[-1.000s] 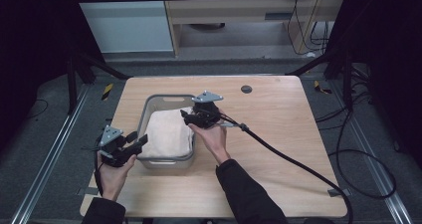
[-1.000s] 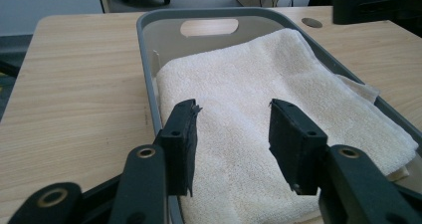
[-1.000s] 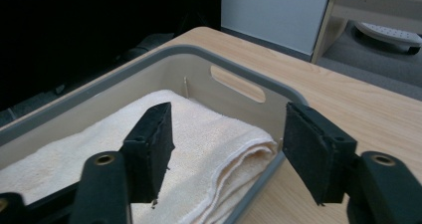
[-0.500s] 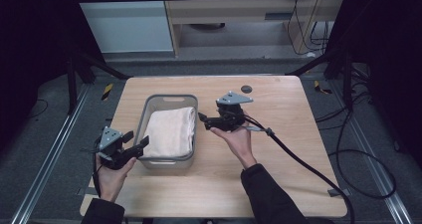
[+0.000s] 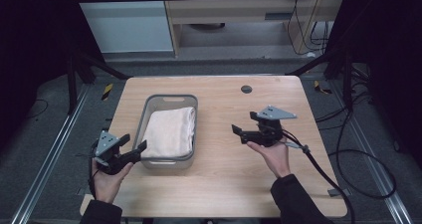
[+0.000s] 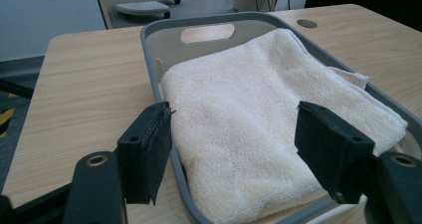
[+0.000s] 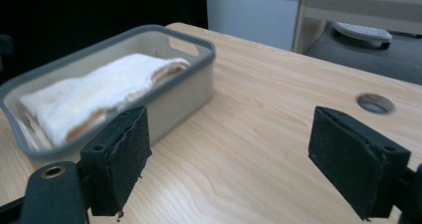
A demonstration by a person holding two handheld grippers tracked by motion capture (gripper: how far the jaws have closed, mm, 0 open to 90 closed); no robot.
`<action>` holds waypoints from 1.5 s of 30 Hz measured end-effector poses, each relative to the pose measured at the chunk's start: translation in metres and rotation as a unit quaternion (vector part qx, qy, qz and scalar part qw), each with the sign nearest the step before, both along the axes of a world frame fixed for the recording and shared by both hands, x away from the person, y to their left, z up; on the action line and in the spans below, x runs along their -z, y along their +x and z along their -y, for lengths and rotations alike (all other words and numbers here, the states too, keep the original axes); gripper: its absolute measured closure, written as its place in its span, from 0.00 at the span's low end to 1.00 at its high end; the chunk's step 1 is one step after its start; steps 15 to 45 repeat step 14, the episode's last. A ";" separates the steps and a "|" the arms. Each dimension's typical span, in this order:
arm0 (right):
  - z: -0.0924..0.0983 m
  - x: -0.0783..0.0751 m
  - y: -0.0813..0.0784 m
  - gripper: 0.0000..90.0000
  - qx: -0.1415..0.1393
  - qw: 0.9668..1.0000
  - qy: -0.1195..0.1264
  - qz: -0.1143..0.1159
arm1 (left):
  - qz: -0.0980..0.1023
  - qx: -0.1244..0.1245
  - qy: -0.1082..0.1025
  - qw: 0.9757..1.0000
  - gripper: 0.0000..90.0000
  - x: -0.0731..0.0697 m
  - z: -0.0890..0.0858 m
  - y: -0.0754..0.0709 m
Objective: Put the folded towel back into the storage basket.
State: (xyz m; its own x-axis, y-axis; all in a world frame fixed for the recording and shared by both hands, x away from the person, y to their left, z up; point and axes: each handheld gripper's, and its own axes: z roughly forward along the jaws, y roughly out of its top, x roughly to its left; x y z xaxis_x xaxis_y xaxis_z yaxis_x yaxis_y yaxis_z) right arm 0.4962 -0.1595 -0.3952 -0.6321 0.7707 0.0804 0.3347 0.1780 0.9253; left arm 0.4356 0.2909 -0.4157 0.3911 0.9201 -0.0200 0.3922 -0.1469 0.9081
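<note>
Your left gripper (image 5: 130,149) sits at the tub's (image 5: 149,107) 7 o'clock corner, jaws just spread apart with nothing between them, likely because the load is delivered. The folded towel (image 5: 169,132) lies flat inside the tub, released. At 3 o'clock, well apart, your right gripper (image 5: 239,132) hangs over bare table (image 5: 224,184), jaws also just opened and empty.

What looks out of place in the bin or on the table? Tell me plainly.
Little stands out. The folded towel lies inside the grey bin, though one corner rides up over the bin's rim in the left gripper view. Nothing looks spilled or damaged on the table. Both tongs, left and right, are open and hold nothing.
</note>
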 end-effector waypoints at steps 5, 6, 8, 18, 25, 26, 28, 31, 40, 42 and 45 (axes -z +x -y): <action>0.039 0.018 -0.016 0.21 0.023 1.000 0.006 -0.005 | 0.004 -0.014 -0.008 1.000 0.38 0.003 -0.011 -0.003; 0.046 0.022 -0.019 0.23 0.029 1.000 0.009 -0.007 | 0.006 -0.019 -0.012 1.000 0.39 0.003 -0.013 -0.004; 0.060 0.030 -0.024 0.24 0.037 0.999 0.010 -0.019 | 0.009 -0.030 -0.014 0.999 0.44 0.004 -0.019 -0.007; 0.097 0.050 -0.039 0.32 0.067 0.997 0.006 -0.041 | 0.002 -0.056 -0.012 0.998 0.54 0.012 -0.034 -0.012; 0.097 0.050 -0.039 0.32 0.067 0.997 0.006 -0.041 | 0.002 -0.056 -0.012 0.998 0.54 0.012 -0.034 -0.012; 0.097 0.050 -0.039 0.32 0.067 0.997 0.006 -0.041 | 0.002 -0.056 -0.012 0.998 0.54 0.012 -0.034 -0.012; 0.097 0.050 -0.039 0.32 0.067 0.997 0.006 -0.041 | 0.002 -0.056 -0.012 0.998 0.54 0.012 -0.034 -0.012; 0.097 0.050 -0.039 0.32 0.067 0.997 0.006 -0.041 | 0.002 -0.056 -0.012 0.998 0.54 0.012 -0.034 -0.012; 0.097 0.050 -0.039 0.32 0.067 0.997 0.006 -0.041 | 0.002 -0.056 -0.012 0.998 0.54 0.012 -0.034 -0.012; 0.097 0.050 -0.039 0.32 0.067 0.997 0.006 -0.041 | 0.002 -0.056 -0.012 0.998 0.54 0.012 -0.034 -0.012; 0.097 0.050 -0.039 0.32 0.067 0.997 0.006 -0.041 | 0.002 -0.056 -0.012 0.998 0.54 0.012 -0.034 -0.012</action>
